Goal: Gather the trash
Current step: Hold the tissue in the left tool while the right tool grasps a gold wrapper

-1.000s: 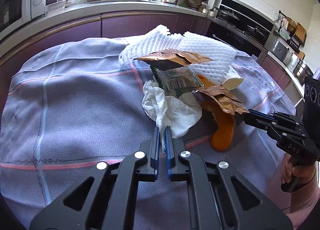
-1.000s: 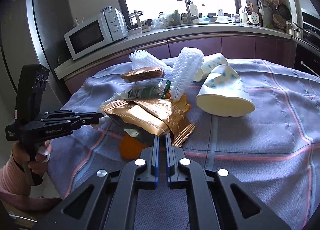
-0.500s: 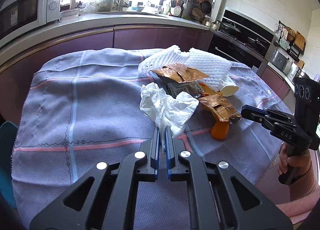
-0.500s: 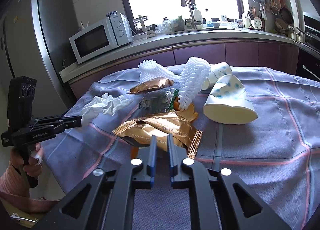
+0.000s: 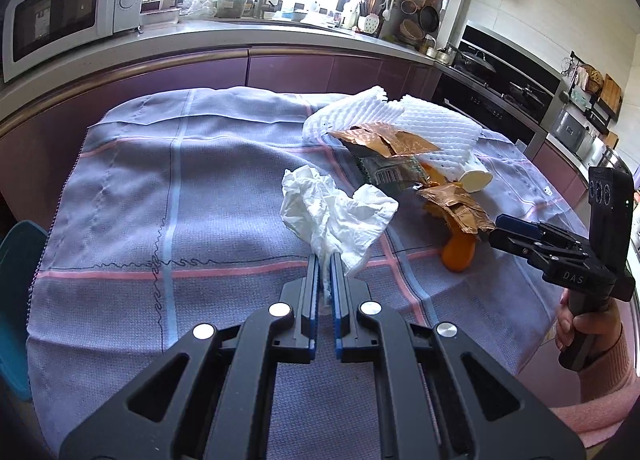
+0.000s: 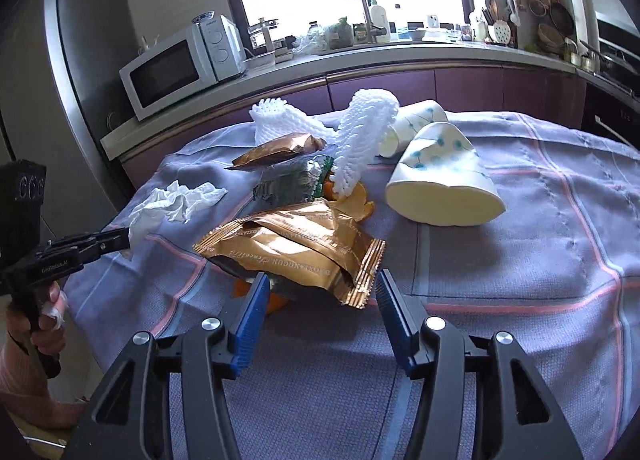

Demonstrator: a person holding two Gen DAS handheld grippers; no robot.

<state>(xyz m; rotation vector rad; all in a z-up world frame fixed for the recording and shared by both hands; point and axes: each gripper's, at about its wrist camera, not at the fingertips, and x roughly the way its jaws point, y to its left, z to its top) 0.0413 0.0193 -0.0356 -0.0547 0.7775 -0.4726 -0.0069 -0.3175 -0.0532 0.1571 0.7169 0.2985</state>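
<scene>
My left gripper [image 5: 326, 260] is shut on a crumpled white tissue [image 5: 336, 211], held off to the left of the trash pile; from the right wrist view the same gripper [image 6: 120, 242] and tissue [image 6: 176, 199] appear at the left. My right gripper [image 6: 320, 280] has its jaws opening, and the near end of a gold snack wrapper [image 6: 296, 244] lies between the blue pads [image 6: 250, 316] without being pressed. Under the wrapper is orange peel [image 6: 352, 199]. Behind it lie a green wrapper [image 6: 296, 179], another gold wrapper [image 6: 276, 149], white foam nets [image 6: 360, 139] and two paper cups [image 6: 440, 183].
A lilac checked cloth [image 5: 160, 187] covers the table, and its front edge drops off near both hands. A blue container [image 5: 16, 300] stands below the table's left edge. The counter behind carries a microwave [image 6: 176, 67], and a stove [image 5: 520, 91] stands at the far right.
The left gripper has pulled the tissue out of the pile, toward the left. The right gripper's jaws went from shut to wide apart at the gold wrapper's near end.
</scene>
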